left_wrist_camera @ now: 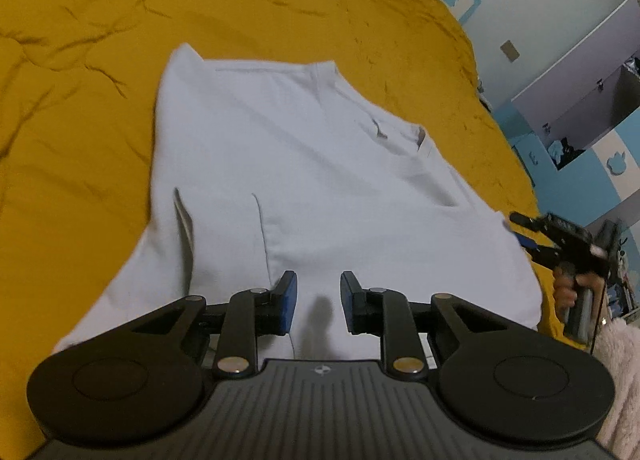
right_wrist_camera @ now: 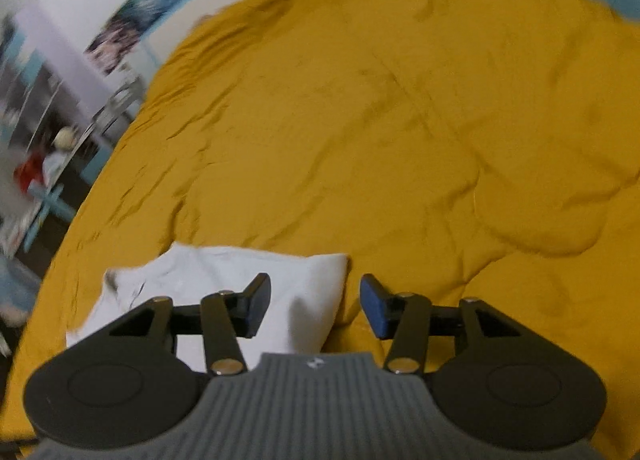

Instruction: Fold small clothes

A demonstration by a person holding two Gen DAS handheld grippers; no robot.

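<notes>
Your left gripper point(left_wrist_camera: 319, 302) hangs w/ fingers apart, empty, over the near part of the pale white cotton t-shirt point(left_wrist_camera: 304, 188) spread on the mustard-yellow bedspread point(left_wrist_camera: 100, 40). Right gripper point(right_wrist_camera: 316, 310) also spread wide, shirt's corner between and left of its fingers.

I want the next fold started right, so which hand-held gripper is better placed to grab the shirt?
Left. The left hand-held gripper hangs open over the white shirt; the right hand-held gripper sits at its corner.

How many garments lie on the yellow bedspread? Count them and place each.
1: a white shirt spread flat on the yellow bedspread, under the open left gripper. More may lie outside both views.
</notes>
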